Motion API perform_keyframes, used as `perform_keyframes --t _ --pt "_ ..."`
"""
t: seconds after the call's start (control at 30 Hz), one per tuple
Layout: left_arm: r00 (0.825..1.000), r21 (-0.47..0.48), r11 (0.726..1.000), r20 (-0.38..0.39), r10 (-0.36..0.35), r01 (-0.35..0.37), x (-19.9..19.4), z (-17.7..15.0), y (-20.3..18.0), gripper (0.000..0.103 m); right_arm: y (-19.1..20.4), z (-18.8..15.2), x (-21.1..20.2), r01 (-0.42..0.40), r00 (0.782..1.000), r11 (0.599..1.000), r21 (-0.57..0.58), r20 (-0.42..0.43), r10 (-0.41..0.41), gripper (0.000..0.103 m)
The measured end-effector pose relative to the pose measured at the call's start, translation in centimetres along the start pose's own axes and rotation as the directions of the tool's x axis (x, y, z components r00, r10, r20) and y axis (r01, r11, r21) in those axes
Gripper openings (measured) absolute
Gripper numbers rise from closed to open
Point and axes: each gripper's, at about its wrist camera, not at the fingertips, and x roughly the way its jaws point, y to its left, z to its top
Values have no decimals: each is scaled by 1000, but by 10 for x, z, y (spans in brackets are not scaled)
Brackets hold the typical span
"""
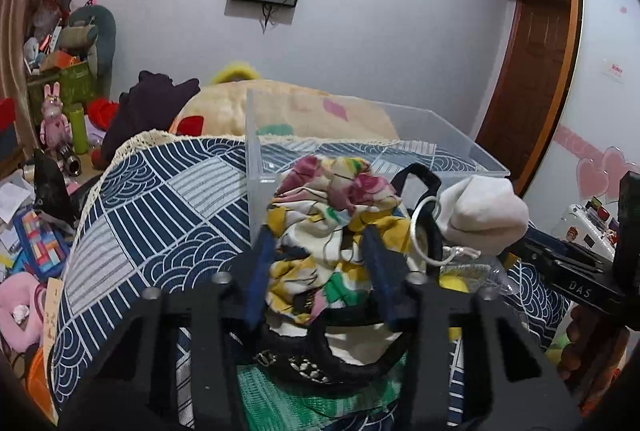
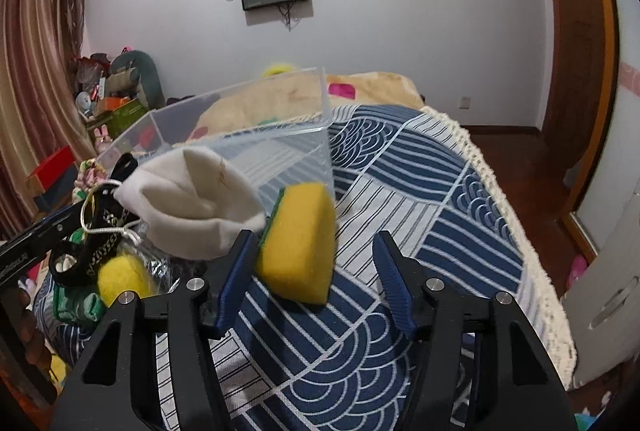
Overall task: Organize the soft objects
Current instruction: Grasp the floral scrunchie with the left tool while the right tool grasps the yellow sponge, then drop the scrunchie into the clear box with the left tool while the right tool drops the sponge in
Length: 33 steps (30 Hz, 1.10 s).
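Sponge (image 2: 298, 241), yellow, is seen tilted between the wide-apart jaws of the right gripper (image 2: 316, 271), long side up. Flowery cloth (image 1: 320, 231) is squeezed by the left gripper (image 1: 320, 263), over the blue bedspread (image 2: 420, 191).

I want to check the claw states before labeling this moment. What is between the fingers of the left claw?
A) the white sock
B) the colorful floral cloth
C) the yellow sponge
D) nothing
B: in the left wrist view, the left claw has its blue fingers on both sides of the floral cloth, while the yellow sponge sits in front of the open right claw.
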Motion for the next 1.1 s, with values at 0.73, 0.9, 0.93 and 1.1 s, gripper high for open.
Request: perform_keyframes --t 0.73,0.9,0.93,1.1 --pt "992 -20 1000 125 13 -11 -41 15 4 11 12 1 -3 -19 1000 999 -37 5 19 26" --pt "986 -22 1000 168 18 -14 -48 27 4 11 10 10 -20 -13 998 1000 -25 60 14 25" --pt "984 -22 1000 176 20 -17 -50 29 4 11 9 12 -24 -15 997 1000 -23 73 17 25" --pt "978 -8 1000 208 19 -17 -50 44 2 11 14 32 -41 -19 989 999 -39 144 25 25"
